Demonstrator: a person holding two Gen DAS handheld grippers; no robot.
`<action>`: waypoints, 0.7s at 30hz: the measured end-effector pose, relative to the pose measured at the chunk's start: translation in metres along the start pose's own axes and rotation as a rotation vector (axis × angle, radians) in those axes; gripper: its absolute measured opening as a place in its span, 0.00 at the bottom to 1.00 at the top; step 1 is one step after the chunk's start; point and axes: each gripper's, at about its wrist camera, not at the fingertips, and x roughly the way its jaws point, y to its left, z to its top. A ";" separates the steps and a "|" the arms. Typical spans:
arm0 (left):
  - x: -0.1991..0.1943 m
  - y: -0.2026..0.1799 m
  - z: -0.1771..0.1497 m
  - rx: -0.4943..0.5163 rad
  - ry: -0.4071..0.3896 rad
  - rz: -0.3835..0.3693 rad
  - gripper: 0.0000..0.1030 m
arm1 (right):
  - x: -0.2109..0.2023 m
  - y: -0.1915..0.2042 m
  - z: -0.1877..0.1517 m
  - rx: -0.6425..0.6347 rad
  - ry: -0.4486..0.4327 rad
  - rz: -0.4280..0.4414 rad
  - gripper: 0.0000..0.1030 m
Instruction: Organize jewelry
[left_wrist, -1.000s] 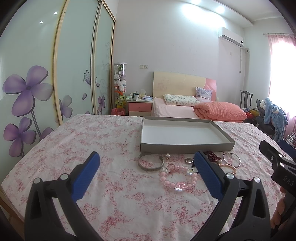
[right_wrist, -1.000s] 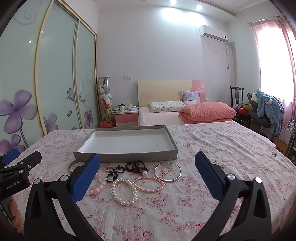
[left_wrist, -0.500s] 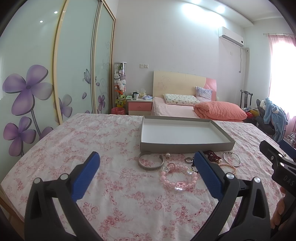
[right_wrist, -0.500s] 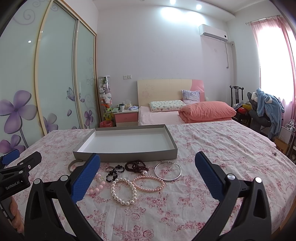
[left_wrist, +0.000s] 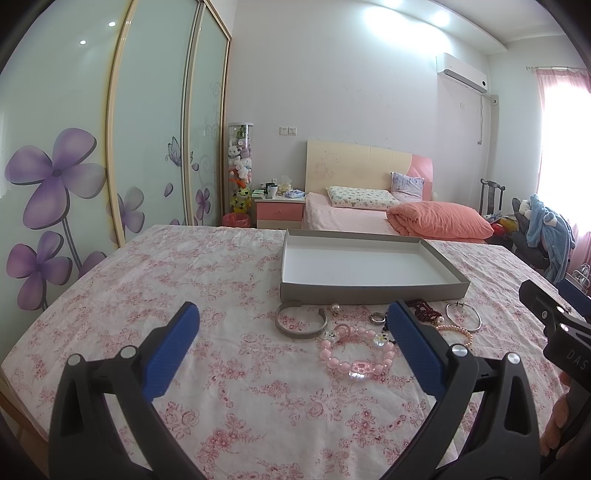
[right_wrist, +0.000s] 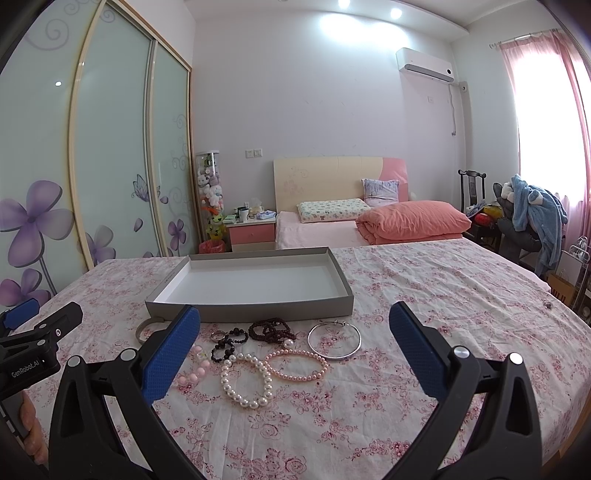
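Both tongs spread wide and empty. Left tongs (left_wrist: 291, 325) hang above the desk (left_wrist: 207, 288), blue pads well apart, nothing between them. Right tongs (right_wrist: 295, 325) the same, held back from the jewelry, touching nothing.

Just past the left tongs: pink bead bracelet (left_wrist: 356, 356) on the floral cloth, grey cuff bangle (left_wrist: 301, 322) beside it toward the box, small ring (left_wrist: 377, 317) near the right pad. Ahead of the right tongs: white pearl bracelet (right_wrist: 246, 380) touching the pink pearl bracelet (right_wrist: 298, 365), thin silver hoop bangle (right_wrist: 334, 339) just beside those, dark bead bracelets (right_wrist: 271, 330) and black bead bracelet (right_wrist: 226, 344) closer to the box.

Shallow grey box (right_wrist: 255, 310) sits right behind the whole spread, white inside, nothing in it.

My read: sorting has not begun; I am at the approach for the first pick. Next move calls for choosing one piece per side, lowering the tongs so one pad slips inside the loop and one outside, then closing gently. Pearl strands overlap, so I expect one could drag the other. Cuff bangle looks the easiest start for the left side.
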 end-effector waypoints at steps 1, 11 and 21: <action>0.000 0.000 0.000 0.000 0.000 0.000 0.96 | 0.000 0.000 0.000 0.000 0.000 0.000 0.98; 0.000 0.000 0.000 -0.001 0.002 -0.001 0.96 | 0.001 -0.001 -0.002 0.002 0.003 0.000 0.98; 0.000 0.000 0.000 -0.002 0.007 0.001 0.96 | 0.003 -0.002 -0.004 0.002 0.008 0.001 0.98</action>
